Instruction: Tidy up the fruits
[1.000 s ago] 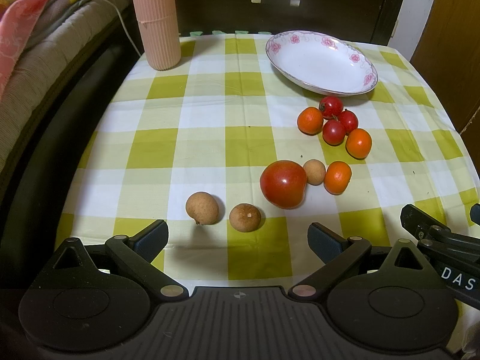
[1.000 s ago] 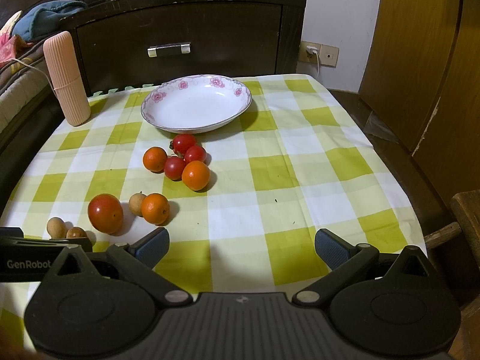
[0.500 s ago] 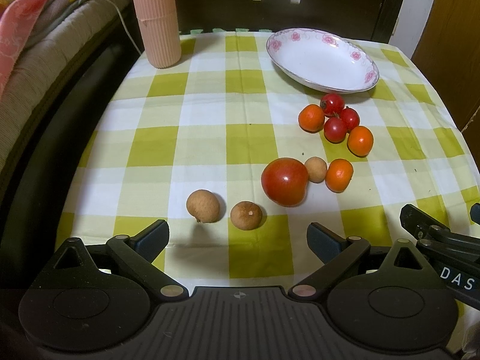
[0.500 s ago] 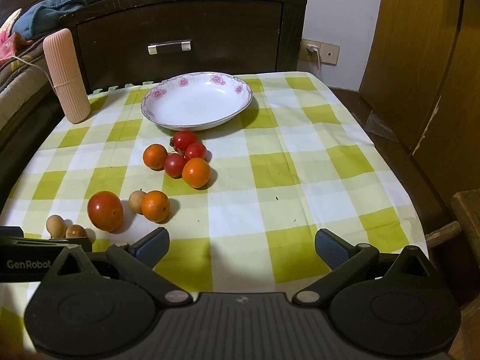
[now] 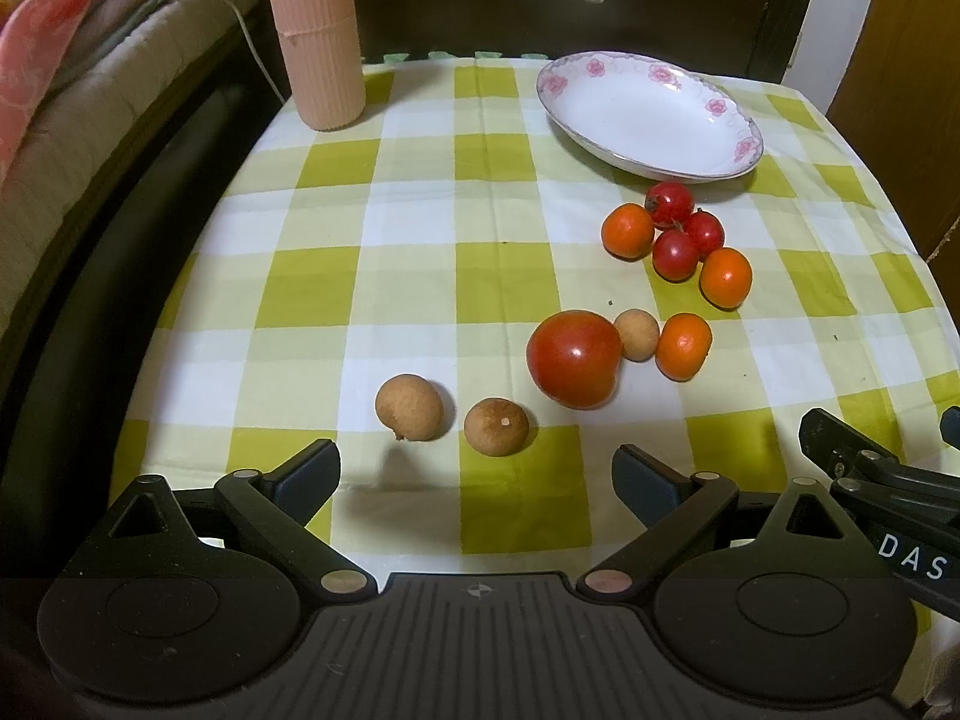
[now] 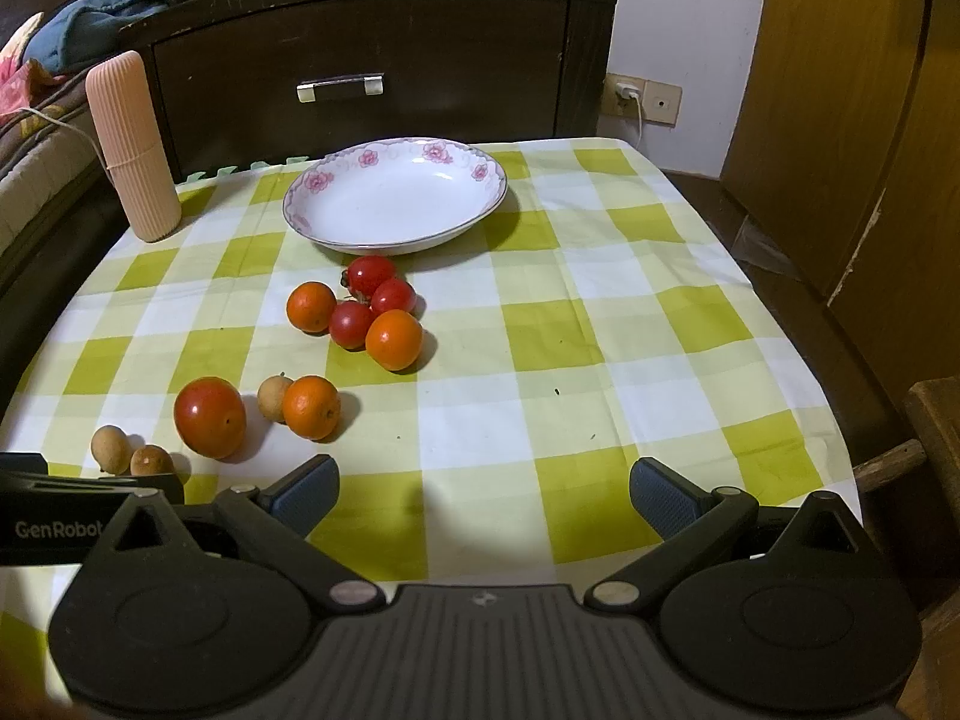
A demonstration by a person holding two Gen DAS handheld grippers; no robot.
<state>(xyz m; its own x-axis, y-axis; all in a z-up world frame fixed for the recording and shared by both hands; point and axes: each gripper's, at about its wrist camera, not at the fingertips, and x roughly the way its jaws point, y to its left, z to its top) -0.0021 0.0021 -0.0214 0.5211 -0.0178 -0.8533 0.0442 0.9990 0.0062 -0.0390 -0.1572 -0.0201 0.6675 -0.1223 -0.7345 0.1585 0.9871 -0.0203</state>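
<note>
An empty white plate with pink flowers [image 5: 651, 117] [image 6: 396, 198] sits at the back of the checked tablecloth. In front of it lies a cluster of red cherry tomatoes [image 5: 678, 234] [image 6: 375, 300] and small oranges [image 5: 726, 276] [image 6: 393, 339]. Nearer are a big red tomato [image 5: 573, 357] [image 6: 210, 417], a third orange [image 5: 684, 345] [image 6: 311, 407] and three brown longans [image 5: 410, 407] [image 5: 497, 426] [image 5: 637, 333]. My left gripper [image 5: 475, 474] is open just short of the two near longans. My right gripper [image 6: 483, 495] is open over bare cloth, right of the fruit.
A tall ribbed pink container [image 5: 318, 30] [image 6: 133, 150] stands at the back left corner. A dark wooden cabinet [image 6: 384, 60] is behind the table, a bed [image 5: 72, 90] to the left, wooden doors [image 6: 840, 120] to the right. The table's right half [image 6: 630, 330] holds nothing.
Both grippers have crept slightly forward toward the fruit; the fruit and plate have not moved. Both stay open.
</note>
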